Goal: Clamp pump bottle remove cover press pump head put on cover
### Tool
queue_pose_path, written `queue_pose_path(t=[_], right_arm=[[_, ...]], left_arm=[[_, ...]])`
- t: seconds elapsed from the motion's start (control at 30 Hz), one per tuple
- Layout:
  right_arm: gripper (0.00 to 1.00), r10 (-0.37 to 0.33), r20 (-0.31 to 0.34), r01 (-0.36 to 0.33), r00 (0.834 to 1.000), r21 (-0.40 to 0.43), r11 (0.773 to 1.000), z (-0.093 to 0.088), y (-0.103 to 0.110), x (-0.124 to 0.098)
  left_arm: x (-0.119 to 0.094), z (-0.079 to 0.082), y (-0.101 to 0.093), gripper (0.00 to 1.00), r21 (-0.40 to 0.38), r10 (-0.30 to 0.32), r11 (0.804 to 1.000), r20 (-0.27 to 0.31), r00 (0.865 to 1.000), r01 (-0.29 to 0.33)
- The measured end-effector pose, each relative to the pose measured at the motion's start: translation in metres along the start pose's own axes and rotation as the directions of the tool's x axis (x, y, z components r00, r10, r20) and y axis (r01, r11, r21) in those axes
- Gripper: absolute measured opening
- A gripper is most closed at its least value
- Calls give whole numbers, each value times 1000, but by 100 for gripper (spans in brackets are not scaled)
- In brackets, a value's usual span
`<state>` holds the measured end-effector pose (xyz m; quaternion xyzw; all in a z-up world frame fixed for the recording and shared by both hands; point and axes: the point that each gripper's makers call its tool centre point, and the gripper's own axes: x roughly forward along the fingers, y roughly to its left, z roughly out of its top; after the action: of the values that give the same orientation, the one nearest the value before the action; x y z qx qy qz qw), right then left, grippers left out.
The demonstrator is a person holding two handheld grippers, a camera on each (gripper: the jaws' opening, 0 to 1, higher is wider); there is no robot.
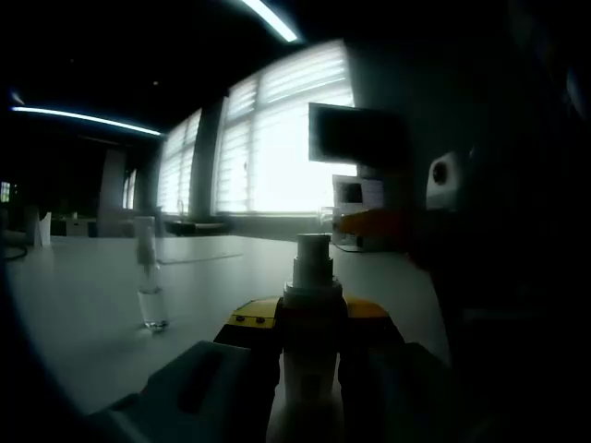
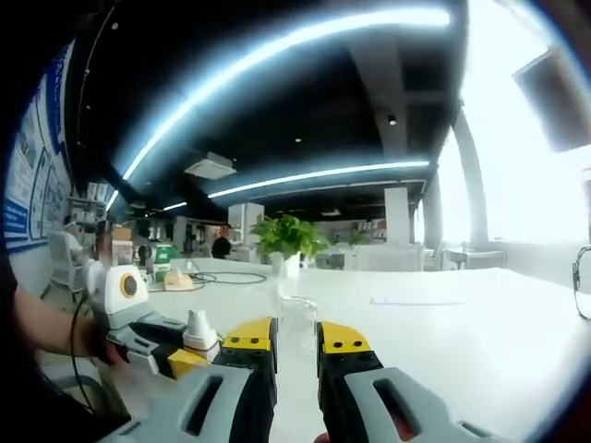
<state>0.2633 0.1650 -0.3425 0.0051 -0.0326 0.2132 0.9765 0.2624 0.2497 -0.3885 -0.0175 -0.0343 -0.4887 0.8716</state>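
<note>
My left gripper [image 1: 312, 318] is shut on a white pump bottle [image 1: 309, 369], gripping it below the collar. Its bare pump head [image 1: 312, 258] stands upright above the yellow jaw tips. A clear cover [image 1: 150, 281] stands alone on the white table [image 1: 83, 305], to the left. From the dark right side, my right gripper [image 1: 374, 223] shows orange tips just beyond the pump head. In the right gripper view, my right gripper [image 2: 296, 340] stands open with a narrow gap and nothing in it. The clear cover [image 2: 295, 316] is on the table ahead. To its left, my left gripper [image 2: 189, 343] holds the bottle [image 2: 198, 330].
Bright windows with blinds [image 1: 277, 138] and a dark monitor [image 1: 355, 134] lie behind the table. A potted plant [image 2: 288, 240] and cables [image 2: 222, 277] sit at the table's far side. A person's arm [image 2: 46, 332] reaches in from the left. The table edge [image 2: 554, 397] runs at the right.
</note>
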Motion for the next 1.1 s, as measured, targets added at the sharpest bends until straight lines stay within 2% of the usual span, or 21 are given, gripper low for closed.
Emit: queue_pose_path(t=[0.2,0.43,0.73,0.83,1.1], right_arm=[[11,-70,-29,70,997,17,997,-14,-27,-3],[11,-125,-83,127,989,18,992,-37,-41,-6],[11,-163,-179,169,970,22,985,-70,-52,-8],[11,-167,-229,170,959,-8,985,-82,-53,-9],[11,-180,-242,177,954,-32,984,-86,-53,-10]], left_arm=[[0,0,0,14,-1,0,1000,0,1000,0],[0,1,-1,14,0,0,1000,0,1000,0],[0,1,-2,14,1,-1,1000,0,1000,1],[0,1,-1,14,1,-1,1000,0,1000,1],[-1,1,-1,14,1,0,1000,0,1000,0]])
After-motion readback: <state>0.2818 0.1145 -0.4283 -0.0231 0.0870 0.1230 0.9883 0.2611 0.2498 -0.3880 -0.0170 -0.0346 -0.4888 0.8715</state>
